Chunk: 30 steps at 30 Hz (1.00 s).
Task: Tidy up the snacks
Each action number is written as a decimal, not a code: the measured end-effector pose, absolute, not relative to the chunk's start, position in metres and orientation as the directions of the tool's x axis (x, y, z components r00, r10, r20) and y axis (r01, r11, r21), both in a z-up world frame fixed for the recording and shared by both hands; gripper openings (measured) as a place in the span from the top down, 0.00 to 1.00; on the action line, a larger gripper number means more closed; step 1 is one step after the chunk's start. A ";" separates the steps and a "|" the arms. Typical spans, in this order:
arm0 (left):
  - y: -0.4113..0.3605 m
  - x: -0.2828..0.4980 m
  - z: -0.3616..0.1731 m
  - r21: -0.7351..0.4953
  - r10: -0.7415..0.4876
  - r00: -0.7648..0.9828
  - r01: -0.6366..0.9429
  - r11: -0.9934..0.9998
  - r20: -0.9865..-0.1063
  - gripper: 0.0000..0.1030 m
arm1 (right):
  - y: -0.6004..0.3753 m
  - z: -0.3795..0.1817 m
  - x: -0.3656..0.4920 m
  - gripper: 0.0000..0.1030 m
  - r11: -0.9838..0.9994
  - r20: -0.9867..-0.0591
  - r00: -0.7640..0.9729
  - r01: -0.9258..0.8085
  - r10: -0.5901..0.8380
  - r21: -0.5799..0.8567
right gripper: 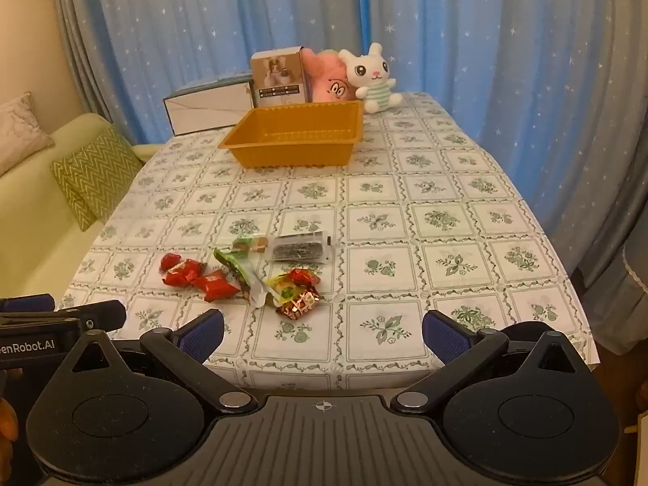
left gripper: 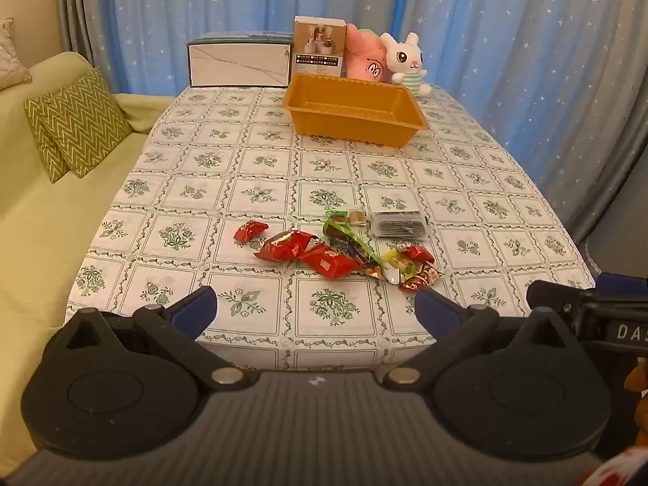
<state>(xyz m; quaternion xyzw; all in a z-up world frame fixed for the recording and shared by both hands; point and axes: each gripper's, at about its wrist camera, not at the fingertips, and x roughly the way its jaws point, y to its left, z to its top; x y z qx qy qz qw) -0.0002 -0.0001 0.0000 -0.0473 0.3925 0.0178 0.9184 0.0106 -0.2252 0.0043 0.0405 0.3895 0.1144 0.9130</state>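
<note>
On left gripper [right gripper: 60,316], "enRobot.AI" lettering, snacks [right gripper: 243,275] unreadable, orange tray [right gripper: 291,154] unmarked

Both wrist views overlook the table [left gripper: 243,154] lengthwise.

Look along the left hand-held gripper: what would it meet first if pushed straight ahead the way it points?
Probably the floral checked tablecloth, just short of the red foil snack packets. The open left hand-held gripper angles downward, though depth is uncertain.

It was a home living room: a pale green sofa [left gripper: 48,210] with zigzag cushions [left gripper: 79,121] stood beside a table [left gripper: 465,186] under a floral cloth, star-dotted blue curtains [left gripper: 506,40] and plush toys [left gripper: 405,62] behind.
</note>
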 end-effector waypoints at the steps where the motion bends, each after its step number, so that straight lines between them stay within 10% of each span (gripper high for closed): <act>1: 0.000 -0.001 0.000 -0.075 -0.005 0.693 -0.071 0.995 -0.721 0.00 | -0.226 0.004 0.010 0.00 0.970 -0.704 0.668 -0.179 0.241 0.163; 30: -0.003 -0.003 0.000 -0.072 -0.006 0.702 -0.064 0.995 -0.713 0.00 | -0.227 0.006 0.007 0.00 0.976 -0.691 0.690 -0.168 0.215 0.136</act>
